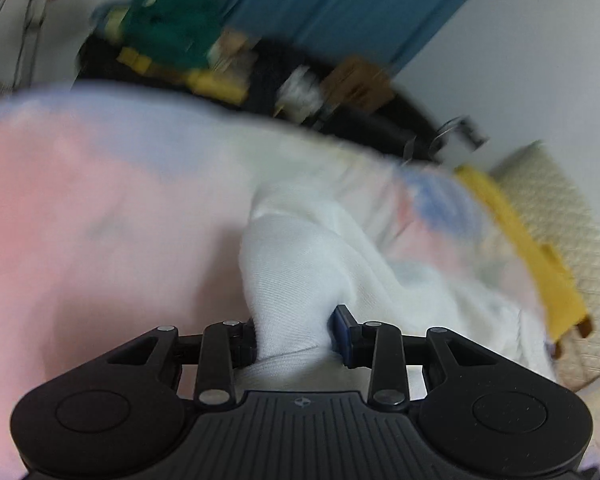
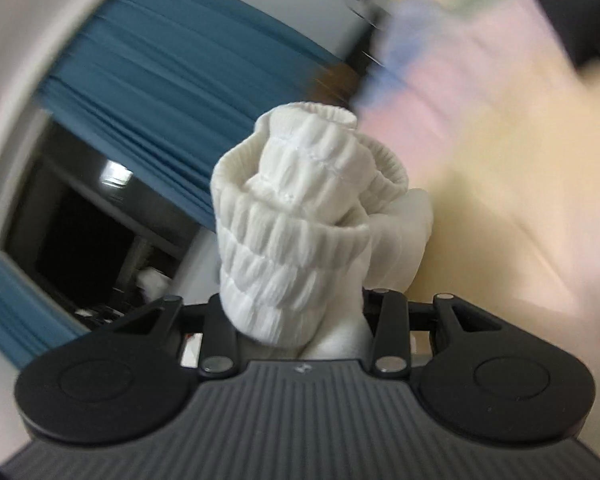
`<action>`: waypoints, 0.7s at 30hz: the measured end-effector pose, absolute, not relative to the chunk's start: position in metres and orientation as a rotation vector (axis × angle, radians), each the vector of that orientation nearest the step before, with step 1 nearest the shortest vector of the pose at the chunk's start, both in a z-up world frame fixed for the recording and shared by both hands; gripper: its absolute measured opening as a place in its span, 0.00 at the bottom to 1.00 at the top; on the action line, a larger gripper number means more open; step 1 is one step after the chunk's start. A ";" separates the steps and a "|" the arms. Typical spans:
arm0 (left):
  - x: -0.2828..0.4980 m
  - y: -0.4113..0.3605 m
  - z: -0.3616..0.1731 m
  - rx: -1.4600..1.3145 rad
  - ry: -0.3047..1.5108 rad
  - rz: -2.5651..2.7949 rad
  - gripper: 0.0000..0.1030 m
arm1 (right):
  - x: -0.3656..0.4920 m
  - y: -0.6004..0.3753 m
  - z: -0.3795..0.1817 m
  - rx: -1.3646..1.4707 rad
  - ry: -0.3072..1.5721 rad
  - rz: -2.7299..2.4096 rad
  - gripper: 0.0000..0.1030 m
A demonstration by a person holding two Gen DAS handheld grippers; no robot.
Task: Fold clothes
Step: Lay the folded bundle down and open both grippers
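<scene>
Left hand-held gripper [image 1: 294, 330]: its two fingers are pinched on smooth white fabric, a fold of it squeezed between them and bulging forward from the grip.
White fabric [image 1: 296, 264]: plain weave, rising from the left grip toward the bed; it lies over the pastel sheet, and its far end is blurred.
Right hand-held gripper [image 2: 296, 320]: clamped on the ribbed white cloth, which fills the gap between the fingers and hides the pads.
Ribbed white cloth [image 2: 296, 216]: gathered, elastic-looking cuffs bunched one over another, standing up from the right grip; held in the air, its top opening pointing away from the camera. Whether it belongs to the same garment as the smooth fabric cannot be told.
Bed sheet [image 1: 80, 200]: pink, blue and pale yellow patches, blurred in both views; it spreads beneath the left grip.
Yellow strip [image 1: 516, 240]: runs along the sheet's right edge, beside a cream woven surface [image 1: 560, 216].
Background: blue curtain [image 2: 160, 80], a dark window [image 2: 80, 232] below it, and blurred green and yellow clutter [image 1: 168, 28] on a dark surface.
</scene>
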State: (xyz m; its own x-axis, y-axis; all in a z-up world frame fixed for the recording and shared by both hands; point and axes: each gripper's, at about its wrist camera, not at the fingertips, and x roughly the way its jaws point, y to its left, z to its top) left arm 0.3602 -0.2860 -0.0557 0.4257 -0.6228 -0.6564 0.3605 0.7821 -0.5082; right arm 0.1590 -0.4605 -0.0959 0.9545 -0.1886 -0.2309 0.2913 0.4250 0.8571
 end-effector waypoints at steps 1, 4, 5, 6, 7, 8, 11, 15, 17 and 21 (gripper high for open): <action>0.362 -0.285 -0.072 -0.298 0.976 -0.594 0.35 | 0.160 -0.461 -0.115 1.123 0.150 -0.322 0.38; 0.354 -0.289 -0.089 -0.219 0.951 -0.577 0.41 | 0.153 -0.463 -0.143 1.175 0.134 -0.293 0.38; 0.350 -0.291 -0.092 -0.186 0.933 -0.580 0.42 | 0.153 -0.463 -0.146 1.173 0.128 -0.285 0.39; 0.349 -0.293 -0.090 -0.169 0.921 -0.577 0.42 | 0.152 -0.463 -0.143 1.168 0.142 -0.302 0.39; 0.345 -0.296 -0.087 -0.158 0.918 -0.571 0.43 | 0.150 -0.462 -0.139 1.162 0.156 -0.321 0.39; 0.344 -0.297 -0.086 -0.149 0.921 -0.563 0.44 | 0.148 -0.461 -0.135 1.157 0.171 -0.340 0.40; 0.344 -0.300 -0.076 -0.118 0.919 -0.540 0.47 | 0.143 -0.459 -0.125 1.139 0.215 -0.397 0.47; 0.325 -0.296 -0.044 -0.071 0.901 -0.526 0.52 | 0.136 -0.455 -0.110 1.115 0.274 -0.473 0.66; 0.308 -0.287 -0.026 -0.044 0.886 -0.526 0.54 | 0.133 -0.454 -0.103 1.102 0.303 -0.510 0.68; 0.270 -0.266 0.015 -0.033 0.847 -0.556 0.67 | 0.112 -0.440 -0.067 1.004 0.331 -0.565 0.68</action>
State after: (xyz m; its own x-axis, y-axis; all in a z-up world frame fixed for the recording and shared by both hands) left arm 0.2699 -0.2661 0.0153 0.5295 -0.4780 -0.7008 0.4524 0.8580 -0.2434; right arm 0.1119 -0.4404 -0.0670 0.8103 -0.2918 -0.5082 0.5860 0.4121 0.6978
